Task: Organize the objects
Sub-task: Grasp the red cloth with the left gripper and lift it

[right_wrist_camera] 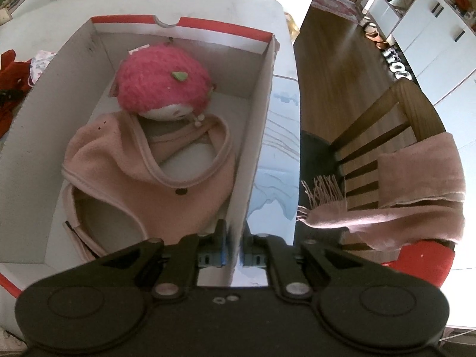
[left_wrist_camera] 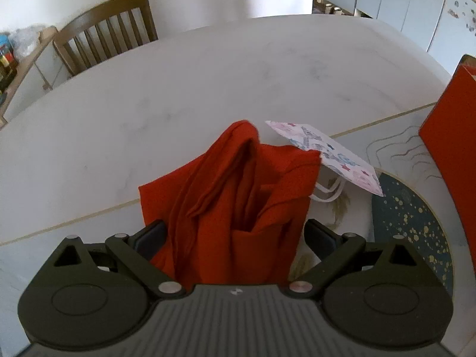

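A crumpled red cloth [left_wrist_camera: 232, 196] lies on the white table [left_wrist_camera: 208, 83], bunched between the wide-apart fingers of my left gripper [left_wrist_camera: 235, 232], which stands open around it. Just beyond the cloth lies a small patterned paper bag [left_wrist_camera: 327, 154] with white handles. My right gripper [right_wrist_camera: 235, 247] is shut on the right wall [right_wrist_camera: 258, 136] of an open red-and-white cardboard box. Inside the box lie a pink plush toy [right_wrist_camera: 163, 86] and a pale pink fleece hat [right_wrist_camera: 142, 172]. The box's red outer side [left_wrist_camera: 452, 136] shows at the right of the left wrist view.
A dark blue gold-speckled placemat [left_wrist_camera: 413, 217] lies right of the cloth. A wooden chair [left_wrist_camera: 110, 32] stands at the table's far side. Another chair [right_wrist_camera: 372, 136] right of the box carries a pink fringed scarf [right_wrist_camera: 416, 196]. White cabinets line the far wall.
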Demonstrator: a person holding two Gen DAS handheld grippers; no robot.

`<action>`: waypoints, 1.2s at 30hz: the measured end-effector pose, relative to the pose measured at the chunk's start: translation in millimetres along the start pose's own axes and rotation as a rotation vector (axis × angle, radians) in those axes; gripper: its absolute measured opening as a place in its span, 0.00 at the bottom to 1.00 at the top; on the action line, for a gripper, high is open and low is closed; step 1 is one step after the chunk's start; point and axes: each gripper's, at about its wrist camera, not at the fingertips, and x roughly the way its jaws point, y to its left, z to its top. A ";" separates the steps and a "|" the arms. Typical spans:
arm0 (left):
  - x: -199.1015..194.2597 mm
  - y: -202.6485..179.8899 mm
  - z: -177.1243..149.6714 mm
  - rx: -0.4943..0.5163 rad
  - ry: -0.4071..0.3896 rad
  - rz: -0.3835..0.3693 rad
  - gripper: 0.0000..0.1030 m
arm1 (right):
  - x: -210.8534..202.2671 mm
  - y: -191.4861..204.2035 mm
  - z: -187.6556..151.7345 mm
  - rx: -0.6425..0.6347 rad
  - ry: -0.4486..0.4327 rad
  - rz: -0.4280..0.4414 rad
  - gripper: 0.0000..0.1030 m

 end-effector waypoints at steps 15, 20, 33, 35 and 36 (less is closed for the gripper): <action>-11.6 6.9 0.9 -0.055 -0.015 -0.008 0.22 | 1.5 2.0 0.1 -0.019 0.004 -0.005 0.06; -34.8 12.9 4.2 -0.091 -0.013 -0.003 0.18 | 0.6 3.1 -0.2 -0.032 0.000 -0.007 0.06; -158.9 4.4 16.9 -0.099 -0.090 -0.031 0.17 | -1.2 2.6 -3.6 -0.058 -0.024 0.005 0.06; -178.1 -0.9 19.6 -0.096 -0.110 -0.043 0.17 | -1.6 2.6 -4.3 -0.063 -0.029 0.007 0.06; -185.5 -4.2 20.4 -0.092 -0.116 -0.048 0.17 | -1.6 2.7 -4.4 -0.066 -0.031 0.007 0.06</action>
